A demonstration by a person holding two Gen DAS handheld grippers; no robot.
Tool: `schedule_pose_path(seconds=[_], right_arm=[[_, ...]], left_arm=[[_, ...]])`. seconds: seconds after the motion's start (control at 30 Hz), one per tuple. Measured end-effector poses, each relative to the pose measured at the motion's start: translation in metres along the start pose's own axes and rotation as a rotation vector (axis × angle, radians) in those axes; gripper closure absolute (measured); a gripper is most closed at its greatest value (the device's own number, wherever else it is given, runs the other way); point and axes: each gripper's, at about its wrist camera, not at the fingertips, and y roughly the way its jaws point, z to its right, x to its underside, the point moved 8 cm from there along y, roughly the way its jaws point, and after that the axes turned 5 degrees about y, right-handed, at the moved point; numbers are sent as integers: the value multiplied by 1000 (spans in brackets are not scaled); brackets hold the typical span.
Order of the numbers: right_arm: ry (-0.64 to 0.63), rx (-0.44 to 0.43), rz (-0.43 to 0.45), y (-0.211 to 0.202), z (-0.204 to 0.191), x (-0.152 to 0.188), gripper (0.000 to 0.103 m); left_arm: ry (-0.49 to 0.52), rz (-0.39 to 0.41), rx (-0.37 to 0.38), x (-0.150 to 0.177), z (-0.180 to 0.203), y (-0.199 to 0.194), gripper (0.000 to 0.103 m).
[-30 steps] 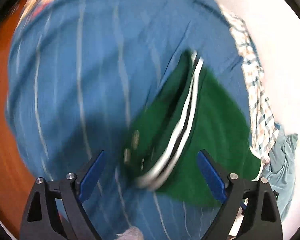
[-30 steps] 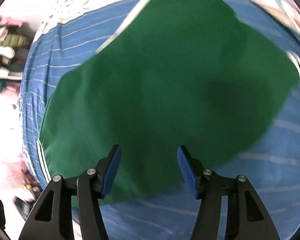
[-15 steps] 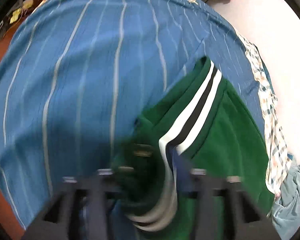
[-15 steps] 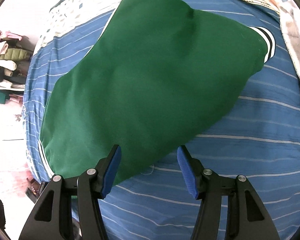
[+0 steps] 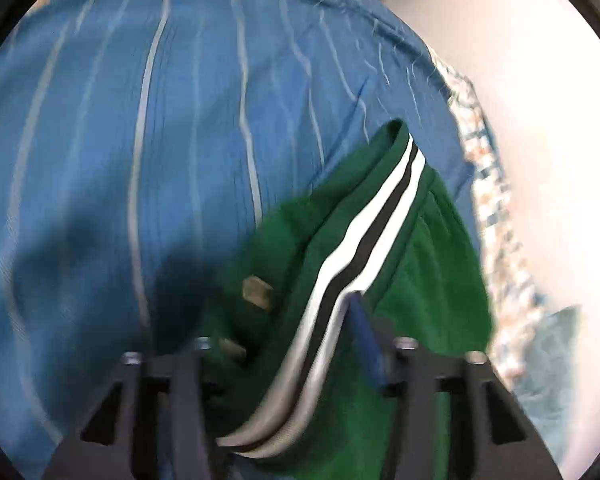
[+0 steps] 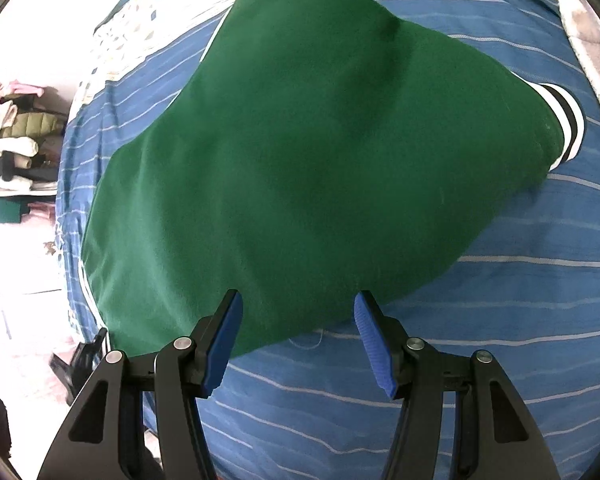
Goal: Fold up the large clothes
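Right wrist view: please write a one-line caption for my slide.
Open right gripper hovers over the near edge of a green garment spread on a blue striped bedsheet.

This looks like a bedroom in a home. A big bed fills most of both views. It has a blue sheet with thin pale stripes. A checked blanket in soft colours lies along one side of the bed, and a pale patterned cover lies at its far edge. A green piece of clothing with white and black stripes lies on the sheet. Beside the bed, the right view shows a heap of folded clothes, with a puffy olive jacket in it. The floor there is light and bright.
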Motion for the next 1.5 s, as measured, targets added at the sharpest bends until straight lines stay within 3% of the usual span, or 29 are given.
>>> schedule_pose_path(seconds=[0.07, 0.13, 0.23, 0.27, 0.3, 0.43, 0.77, 0.8, 0.87, 0.9, 0.93, 0.97, 1.1, 1.23, 1.37, 1.43, 1.5], right_arm=[[0, 12, -2, 5, -1, -6, 43], [-2, 17, 2, 10, -3, -8, 43], [-3, 30, 2, 19, -7, -15, 43], [1, 33, -2, 22, -9, -16, 43], [5, 35, -3, 24, -10, -17, 43], [6, -4, -19, 30, -33, -18, 43], [-55, -148, -2, 21, -108, -16, 43], [-52, -144, -10, 26, -108, -16, 43], [-31, -32, -84, 67, -94, -16, 44], [-3, 25, -138, 92, -80, -14, 54], [21, 58, -173, 111, -71, -13, 72], [54, 54, -164, 121, -66, -18, 74], [62, 1, -199, 104, -74, -21, 67], [95, -64, -179, 73, -58, -13, 67], [132, -101, -112, 29, -28, -6, 67], [160, -122, -88, 12, -13, -4, 67], [182, -90, -62, -2, 8, 0, 67]], left_arm=[[-28, 41, 28, 2, 1, -1, 50], [-29, 70, 5, 2, 4, 1, 48], [87, 96, -143, -1, 24, 7, 52], [123, 104, -197, -4, 29, 8, 78], [155, 121, -230, -12, 36, 5, 87], [173, 179, -196, -40, 53, -19, 93], [512, 358, -192, -140, 141, -118, 94], [555, 369, -198, -145, 149, -130, 94], [611, 378, -201, -147, 158, -138, 94], [656, 380, -209, -144, 166, -140, 94], [693, 380, -210, -139, 174, -141, 94], [715, 378, -205, -134, 180, -139, 94], [811, 385, -141, -98, 225, -137, 94], [902, 353, -2, -42, 289, -129, 94], [1040, 258, 138, 52, 351, -104, 95], [1077, 173, 201, 102, 367, -86, 95], [1131, 83, 241, 160, 376, -64, 95]])
